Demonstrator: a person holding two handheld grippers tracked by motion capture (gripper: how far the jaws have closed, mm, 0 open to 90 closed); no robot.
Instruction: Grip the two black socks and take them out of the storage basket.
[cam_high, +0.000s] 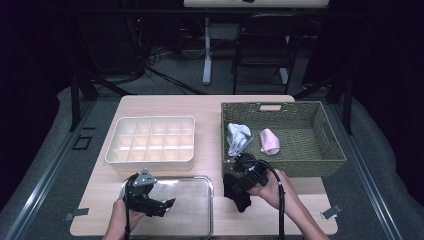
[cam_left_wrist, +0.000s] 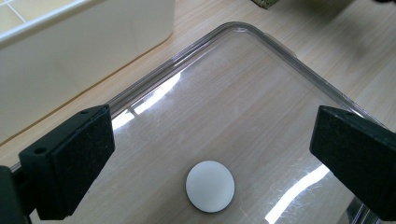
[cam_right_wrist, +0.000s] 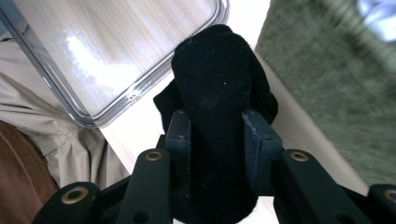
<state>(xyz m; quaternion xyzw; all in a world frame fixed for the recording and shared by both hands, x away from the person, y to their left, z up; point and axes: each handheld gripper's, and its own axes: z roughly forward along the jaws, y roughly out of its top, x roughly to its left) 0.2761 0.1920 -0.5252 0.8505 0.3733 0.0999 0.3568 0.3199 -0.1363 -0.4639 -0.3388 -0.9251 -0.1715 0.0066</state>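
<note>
Sock transfer from basket toward tray and organiser

Bench (cam_high: 165, 104) of pale wood, seen from above, with the clear tray (cam_high: 197, 212) at its near edge as the landmark for everything else. Just behind the tray, toward the far side, sits a cream divided organiser (cam_high: 150, 140), its small compartments bare. Over the tray's left part, a person's left hand-held gripper (cam_high: 169, 204) hovers with its jaws spread wide and nothing between them; the left gripper view looks down through the gap at the tray's glossy floor and a white round disc (cam_left_wrist: 210, 186) lying on it. Just right of the tray's right edge, the right hand-held gripper (cam_high: 239, 192) is clenched on a black sock (cam_high: 238, 196), which hangs bunched below the jaws, above the bench rather than resting flat. In the right gripper view the black sock (cam_right_wrist: 219, 116) bulges out past both pads, with the tray's rounded corner just beside it. Behind and to the right of the tray stands a green woven basket (cam_high: 330, 145) holding a white-and-blue sock (cam_high: 237, 137) and a pink sock (cam_high: 270, 141), near each other but apart.

The step in hand appears to be carrying the black sock out of the basket toward the tray. To do it well, the grip should stay firm, since the fabric is soft and could slip. Lift the trailing end high enough to clear the tray's raised rim. Set the sock down away from the white disc. The idle left gripper is well placed to pin or straighten the fabric.
</note>
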